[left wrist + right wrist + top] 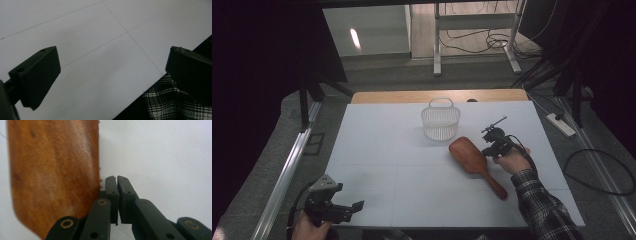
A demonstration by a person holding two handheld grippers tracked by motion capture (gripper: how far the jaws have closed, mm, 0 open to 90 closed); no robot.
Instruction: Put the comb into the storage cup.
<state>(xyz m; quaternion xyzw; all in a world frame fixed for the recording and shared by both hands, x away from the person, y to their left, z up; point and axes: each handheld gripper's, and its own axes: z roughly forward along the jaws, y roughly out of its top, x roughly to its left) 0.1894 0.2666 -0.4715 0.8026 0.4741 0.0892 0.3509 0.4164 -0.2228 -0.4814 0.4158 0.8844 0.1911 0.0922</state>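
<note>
A wooden hairbrush (473,162) lies flat on the white table (402,175), its smooth back up. Its broad oval head sits just in front of and slightly right of a white slotted basket (440,121), and its handle runs away from the basket toward the table's near right corner.

In the right gripper view the hairbrush's head (55,170) reaches up the left side, with a few bristle tips peeking out along its right edge. The right gripper (116,181) has its jaws drawn together, with only a thin slit between them and nothing in it. The left jaw stands tight against the edge of the head; whether it actually touches cannot be told.

In the high view the right gripper (492,145) sits just to the right of the hairbrush's head, beside the point where the head narrows into the handle. A hand and a plaid sleeve (542,207) come up behind it, on the far side of the handle from the basket.

The left gripper (354,207) is well apart from the hairbrush, at the near left edge of the table. Its jaws stand wide apart over bare table in the left gripper view (112,67), with nothing between them and a bit of plaid cloth (165,100) beneath the right one.
</note>
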